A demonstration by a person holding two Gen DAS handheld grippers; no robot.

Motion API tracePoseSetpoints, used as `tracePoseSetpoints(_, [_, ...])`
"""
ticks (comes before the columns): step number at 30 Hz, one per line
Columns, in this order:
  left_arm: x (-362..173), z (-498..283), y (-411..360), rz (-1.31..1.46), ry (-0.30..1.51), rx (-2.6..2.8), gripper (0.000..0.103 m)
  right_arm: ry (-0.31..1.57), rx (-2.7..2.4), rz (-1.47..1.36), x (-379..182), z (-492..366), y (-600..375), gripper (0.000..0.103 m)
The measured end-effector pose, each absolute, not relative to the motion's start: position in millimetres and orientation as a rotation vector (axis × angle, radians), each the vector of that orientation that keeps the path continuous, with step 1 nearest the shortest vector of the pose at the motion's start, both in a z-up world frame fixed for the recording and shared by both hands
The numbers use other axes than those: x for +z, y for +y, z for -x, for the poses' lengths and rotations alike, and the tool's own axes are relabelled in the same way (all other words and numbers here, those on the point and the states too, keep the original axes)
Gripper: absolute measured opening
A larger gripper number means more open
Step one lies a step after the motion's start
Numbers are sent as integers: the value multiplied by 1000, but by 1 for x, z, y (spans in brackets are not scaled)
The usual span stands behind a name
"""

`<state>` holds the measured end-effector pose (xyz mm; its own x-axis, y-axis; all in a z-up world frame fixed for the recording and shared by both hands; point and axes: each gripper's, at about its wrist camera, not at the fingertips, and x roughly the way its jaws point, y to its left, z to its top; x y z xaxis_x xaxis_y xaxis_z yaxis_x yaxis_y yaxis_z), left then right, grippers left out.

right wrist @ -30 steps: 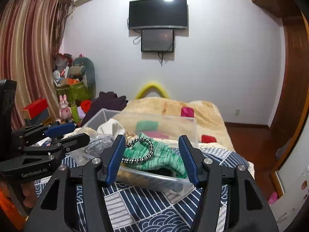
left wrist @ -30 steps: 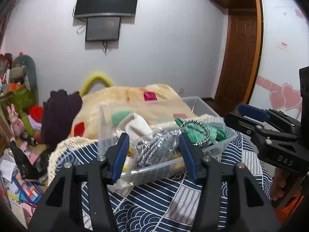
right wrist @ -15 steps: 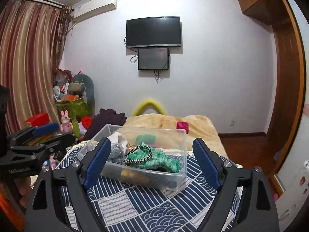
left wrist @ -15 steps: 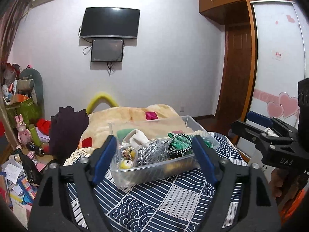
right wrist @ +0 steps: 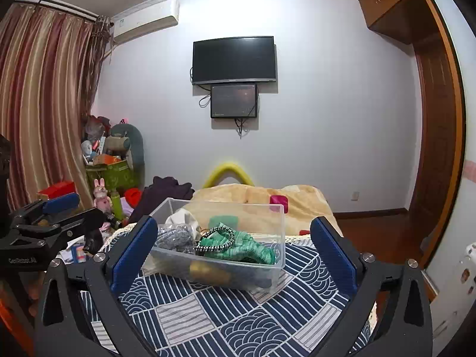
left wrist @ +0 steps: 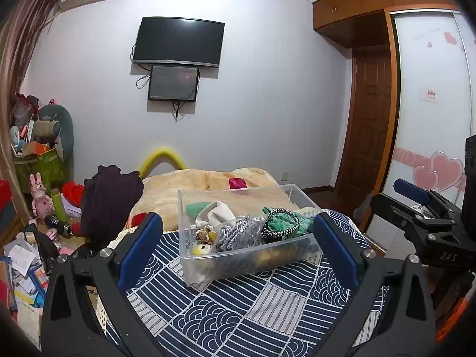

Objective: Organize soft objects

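Resting on a navy and white patterned bedspread [left wrist: 238,306], clear plastic bin [left wrist: 238,263] filled with a green knit cloth [right wrist: 238,245], black-and-white braided band [right wrist: 214,239], grey sparkly fabric [left wrist: 238,233], left gripper [left wrist: 235,248] and right gripper [right wrist: 235,251] hovering short of it, fingers spread wide, grasping nothing.

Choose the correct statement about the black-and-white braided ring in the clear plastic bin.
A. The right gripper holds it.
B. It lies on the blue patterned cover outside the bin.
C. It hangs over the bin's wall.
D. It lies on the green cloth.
D: the braided ring rests on top of the green cloth inside the clear bin, and the right gripper is open and holds nothing.
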<state>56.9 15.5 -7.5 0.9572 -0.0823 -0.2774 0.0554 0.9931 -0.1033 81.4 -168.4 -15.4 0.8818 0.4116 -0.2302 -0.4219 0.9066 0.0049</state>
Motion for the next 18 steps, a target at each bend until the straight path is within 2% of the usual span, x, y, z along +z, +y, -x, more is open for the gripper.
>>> tracePoseSetpoints(18, [-12,-52,9,69,286,-74,103,245,427,39,-18,-78,-171,103])
